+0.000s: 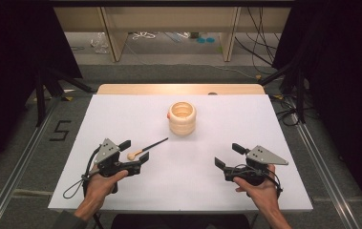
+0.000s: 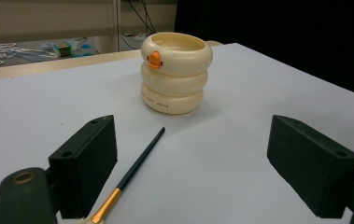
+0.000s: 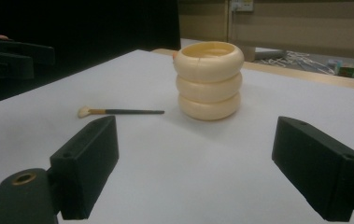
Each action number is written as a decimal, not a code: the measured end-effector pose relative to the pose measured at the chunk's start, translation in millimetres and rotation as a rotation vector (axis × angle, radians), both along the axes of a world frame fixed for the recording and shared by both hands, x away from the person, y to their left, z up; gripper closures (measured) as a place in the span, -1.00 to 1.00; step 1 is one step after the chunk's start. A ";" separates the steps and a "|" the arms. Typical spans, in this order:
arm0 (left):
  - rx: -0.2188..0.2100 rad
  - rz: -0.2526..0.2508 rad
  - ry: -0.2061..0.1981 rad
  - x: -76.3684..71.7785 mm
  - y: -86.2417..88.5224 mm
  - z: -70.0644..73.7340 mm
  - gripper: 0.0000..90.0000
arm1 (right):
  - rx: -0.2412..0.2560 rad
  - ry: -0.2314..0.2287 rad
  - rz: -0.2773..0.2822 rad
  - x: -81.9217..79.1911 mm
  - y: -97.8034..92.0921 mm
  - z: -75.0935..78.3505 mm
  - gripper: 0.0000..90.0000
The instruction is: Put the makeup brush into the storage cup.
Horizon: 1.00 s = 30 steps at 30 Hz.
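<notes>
A cream holder shaped like three stacked rings stands upright mid-table, with a small orange beak on one side. A small brush with a dark handle, gold ferrule and pale tip lies flat to its front left. My left gripper is open, its jaws either side of the brush's tip end without touching it. My right gripper is open and holds nothing, at the front right of the table.
The white table top sits on a wooden board that shows at the far edge. Beyond it are wooden furniture legs and cables on the floor. Dark curtains flank both sides. A cable loops off the left gripper.
</notes>
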<state>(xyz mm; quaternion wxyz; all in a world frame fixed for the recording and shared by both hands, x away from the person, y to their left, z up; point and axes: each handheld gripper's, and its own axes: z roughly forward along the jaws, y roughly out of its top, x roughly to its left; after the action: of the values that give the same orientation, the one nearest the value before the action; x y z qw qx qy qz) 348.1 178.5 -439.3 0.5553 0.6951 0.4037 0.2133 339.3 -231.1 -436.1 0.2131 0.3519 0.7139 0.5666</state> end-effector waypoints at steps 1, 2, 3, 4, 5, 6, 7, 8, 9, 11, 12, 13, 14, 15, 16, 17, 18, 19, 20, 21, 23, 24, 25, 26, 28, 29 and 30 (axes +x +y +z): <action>0.012 -0.007 -0.008 0.5 0.7 0.1 -0.65 | -0.011 0.010 0.003 -0.4 -1.2 0.8 -0.65; 0.014 -0.008 -0.007 0.7 0.7 0.0 -0.65 | -0.010 0.019 -0.006 -1.2 -1.3 1.0 -0.65; 0.015 -0.011 -0.007 1.0 0.8 0.0 -0.65 | -0.010 0.024 -0.008 -1.5 -1.2 1.1 -0.65; 0.016 -0.011 -0.005 1.1 0.9 0.0 -0.65 | -0.010 0.024 -0.008 -1.5 -1.2 1.1 -0.65; 0.012 -0.012 -0.001 1.2 0.5 -0.2 -0.65 | -0.010 0.020 -0.009 -1.1 -0.6 0.6 -0.65; 0.013 -0.015 0.002 1.3 0.3 -0.5 -0.65 | -0.010 0.020 -0.009 -1.1 -0.6 0.6 -0.65; 0.017 -0.023 0.002 1.6 0.2 -0.6 -0.65 | -0.015 0.017 -0.009 -0.8 -0.6 0.6 -0.65; 0.014 -0.024 0.005 1.6 -0.4 -0.8 -0.65 | -0.020 0.005 -0.002 0.5 -1.0 0.5 -0.65; 0.015 -0.025 0.011 1.5 -0.8 -0.8 -0.65 | -0.018 0.010 -0.005 0.7 -1.3 0.6 -0.65; 0.021 -0.033 0.012 2.3 -0.8 -0.8 -0.65 | -0.017 0.020 -0.019 0.1 -2.1 0.6 -0.65; 0.021 -0.033 0.012 2.3 -0.8 -0.8 -0.65 | -0.017 0.020 -0.019 0.1 -2.1 0.6 -0.65; 0.021 -0.038 0.014 2.7 -0.8 -0.9 -0.65 | -0.025 0.019 -0.021 0.4 -2.5 0.7 -0.65; 0.023 -0.038 0.022 2.8 -1.0 -1.2 -0.65 | -0.022 0.027 -0.023 -0.1 -2.4 0.8 -0.65; 0.028 -0.044 0.022 3.3 -1.0 -1.5 -0.65 | -0.022 0.032 -0.020 -0.3 -2.0 0.7 -0.65; 0.034 -0.048 0.026 3.8 -1.2 -1.7 -0.65 | -0.017 0.031 -0.010 0.2 -1.5 0.4 -0.65; 0.032 -0.047 0.034 4.0 -1.6 -1.9 -0.65 | -0.016 0.017 -0.020 0.4 -0.7 -0.2 -0.65; 0.046 -0.057 0.030 4.8 -1.0 -1.4 -0.65 | -0.024 0.038 -0.010 -0.3 -0.8 0.3 -0.65; 0.048 -0.057 0.035 5.4 -1.0 -1.1 -0.65 | -0.024 0.038 -0.010 -0.3 -0.8 0.3 -0.65; 0.057 -0.059 0.040 6.5 -0.5 -0.9 -0.65 | -0.027 0.037 -0.010 0.0 -0.7 0.1 -0.65; 0.060 -0.063 0.045 8.2 0.1 -0.9 -0.65 | -0.025 0.024 -0.003 1.3 -0.8 -0.6 -0.65; 0.065 -0.061 0.064 11.9 1.6 -1.2 -0.65 | -0.030 0.034 -0.016 1.1 -0.8 -1.0 -0.65; 0.069 -0.063 0.076 14.1 2.5 -1.2 -0.65 | -0.034 0.033 -0.006 1.7 -1.1 -1.1 -0.64; 0.081 -0.069 0.085 16.5 3.7 -0.7 -0.65 | -0.029 0.031 0.007 2.4 -1.4 -1.2 -0.64; 0.090 -0.074 0.096 19.5 4.5 0.1 -0.64 | -0.019 0.038 -0.003 1.8 -0.7 -1.7 -0.64; 0.108 -0.080 0.113 22.9 4.5 2.2 -0.64 | -0.028 0.024 0.003 3.4 -0.7 -2.4 -0.64; 0.118 -0.089 0.113 24.3 4.6 3.1 -0.64 | -0.034 0.040 0.001 3.0 -0.4 -2.4 -0.64; 0.129 -0.099 0.123 26.1 4.4 4.2 -0.64 | -0.034 0.040 0.001 3.0 -0.4 -2.4 -0.64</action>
<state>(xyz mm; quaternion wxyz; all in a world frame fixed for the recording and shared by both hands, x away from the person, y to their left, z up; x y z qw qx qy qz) 374.2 182.9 -435.0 0.4933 0.7604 0.3875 0.1682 342.4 -231.4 -438.6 0.2045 0.3593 0.7278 0.5473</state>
